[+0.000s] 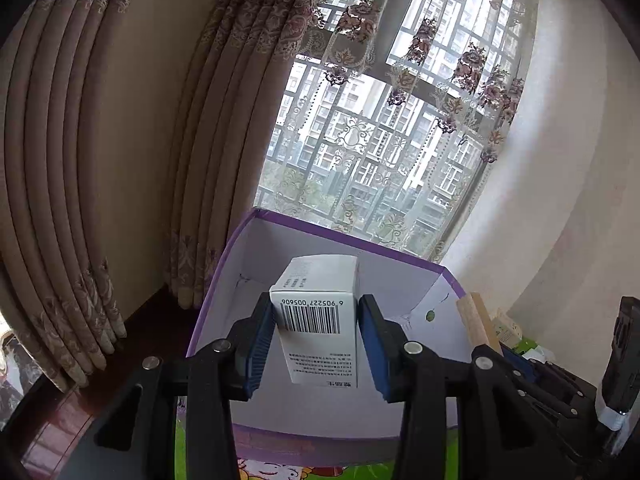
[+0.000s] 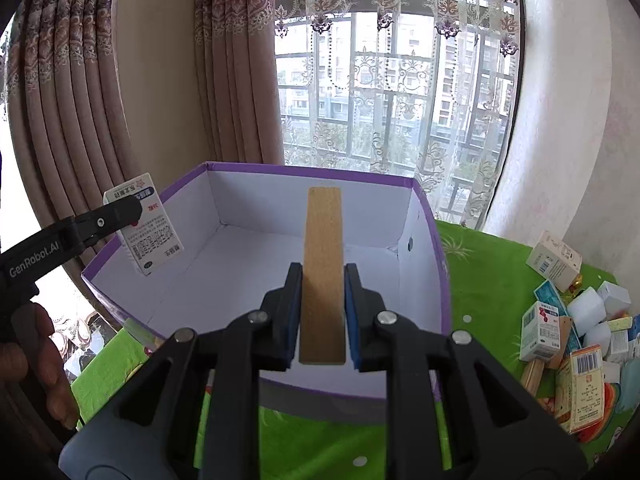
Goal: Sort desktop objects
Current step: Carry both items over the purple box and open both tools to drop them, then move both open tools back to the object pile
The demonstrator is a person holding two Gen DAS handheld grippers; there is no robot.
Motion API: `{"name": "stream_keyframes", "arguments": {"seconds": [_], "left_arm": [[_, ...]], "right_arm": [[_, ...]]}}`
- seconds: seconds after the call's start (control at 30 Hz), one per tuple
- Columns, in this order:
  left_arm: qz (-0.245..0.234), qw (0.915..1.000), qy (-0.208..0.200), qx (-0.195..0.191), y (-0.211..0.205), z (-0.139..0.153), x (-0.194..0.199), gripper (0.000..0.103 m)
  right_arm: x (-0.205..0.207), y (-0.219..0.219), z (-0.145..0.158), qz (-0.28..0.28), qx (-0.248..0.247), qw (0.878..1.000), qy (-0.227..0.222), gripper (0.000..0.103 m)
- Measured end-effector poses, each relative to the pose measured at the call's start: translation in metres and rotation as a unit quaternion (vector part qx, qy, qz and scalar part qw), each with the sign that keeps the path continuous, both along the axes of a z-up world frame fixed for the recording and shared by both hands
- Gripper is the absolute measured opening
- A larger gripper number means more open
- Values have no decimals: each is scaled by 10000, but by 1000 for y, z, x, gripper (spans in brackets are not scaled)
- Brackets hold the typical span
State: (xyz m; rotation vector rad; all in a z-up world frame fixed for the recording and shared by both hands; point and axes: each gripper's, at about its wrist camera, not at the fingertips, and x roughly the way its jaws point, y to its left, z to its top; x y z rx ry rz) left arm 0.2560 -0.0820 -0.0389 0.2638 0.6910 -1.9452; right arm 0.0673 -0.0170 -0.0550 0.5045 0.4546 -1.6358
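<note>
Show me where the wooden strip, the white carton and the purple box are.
wooden strip [image 2: 323,264]: right wrist view, middle of its face.
white carton [image 1: 316,312]: left wrist view, barcode side.
purple box [image 2: 312,169]: right wrist view, far rim.

white carton [image 1: 316,312] | wooden slat [image 2: 323,276] | both above open purple box [image 2: 428,216]

A tall window [image 2: 396,80] fills the middle of the far wall, with a grid of bars and ornate metal scrollwork across its lower panes. Pale high-rise blocks [image 1: 448,20] and some greenery show through it in flat daylight. A sheer lace curtain [image 1: 432,92] with purple embroidered flowers hangs over the glass. Heavy pleated drapes [image 2: 72,92] in dusty pink with patterned borders hang to the left, with a strip of beige wall [image 2: 160,80] between them. To the right curves a pale plastered wall [image 2: 568,128]. The surface wears a bright green cloth [image 2: 484,280].
</note>
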Motion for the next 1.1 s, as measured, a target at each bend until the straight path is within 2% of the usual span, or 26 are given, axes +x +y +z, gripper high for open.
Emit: {"name": "stream_keyframes", "arguments": {"seconds": [0.43,0.5,0.57,0.67,1.1], "left_arm": [[224,9997,4,75,6,-5,12,45],[273,9995,16,130,6,-6,15,46],[272,9995,46,147,7,-7,17,46],[313,9994,50,126,10,-7,19,50],[67,9999,-11,77,19,0,-4,50]], "right_arm": [[-8,6,-11,8,317,9994,-163,24],[-9,8,-10,-28,310,9993,-182,38],[-12,10,-8,-46,288,9993,-230,43],[-16,19,-5,-112,217,9994,-248,43],[-35,61,9,-448,-36,9982,-386,47]]}}
